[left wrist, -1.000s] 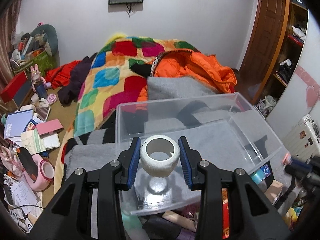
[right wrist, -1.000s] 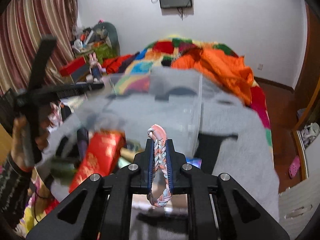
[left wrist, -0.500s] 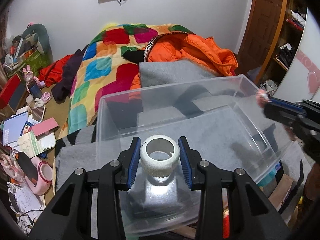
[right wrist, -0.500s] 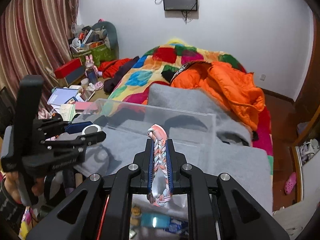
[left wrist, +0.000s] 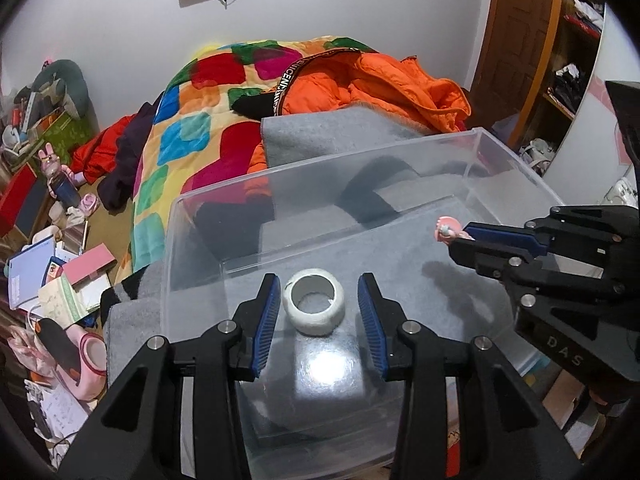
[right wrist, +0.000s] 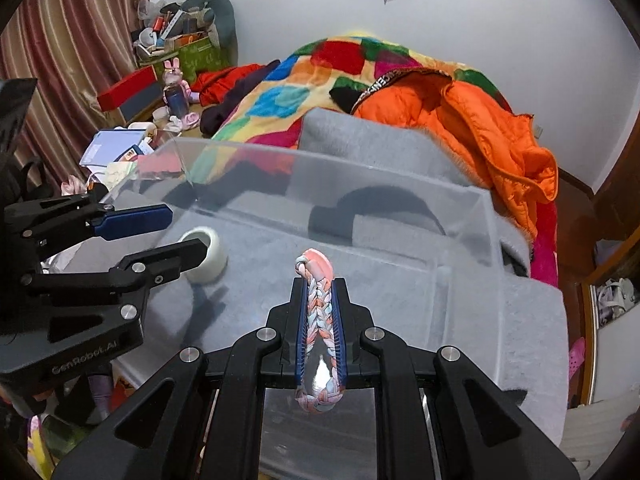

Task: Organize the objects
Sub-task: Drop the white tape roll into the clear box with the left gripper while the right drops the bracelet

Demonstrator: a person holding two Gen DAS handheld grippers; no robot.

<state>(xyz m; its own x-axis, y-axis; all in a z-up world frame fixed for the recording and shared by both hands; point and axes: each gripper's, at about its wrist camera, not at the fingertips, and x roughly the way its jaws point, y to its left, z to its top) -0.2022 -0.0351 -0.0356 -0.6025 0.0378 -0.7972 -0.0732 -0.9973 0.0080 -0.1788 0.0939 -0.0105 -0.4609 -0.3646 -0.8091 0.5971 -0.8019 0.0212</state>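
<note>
right gripper: clamped on the braided bracelet, pads pinching it flat from both sides, so I've got a firm hold as far as I can see

bracelet axis: the loop's long way runs straight out along my fingers, pink end poking out front past the tips, other end hanging back under the jaws toward the camera

right gripper vs bin: I'm hovering over the clear plastic bin, tips well inside its rim line, bin floor right under the bracelet. In the left wrist view the right gripper comes in from the right side with just the pink end showing

left gripper: jaws spread apart, not touching anything

tape roll: white roll sits on the bin floor between my left pads with a gap on each side, hole facing up, so it reads as let go and resting in the bin. From the right wrist view the tape roll is off to my left and a bit ahead, partly hidden behind the left gripper's lower finger

what the next move turns on: the bracelet is already above the bin, free floor directly below and to the right of the roll, so my guess is I just part the right jaws and let it drop. The right arm is the one for this; the left has nothing to add

risk: it might land on the roll if I drift left, so I'd stay put

bin: sits on the grey blanket
</note>
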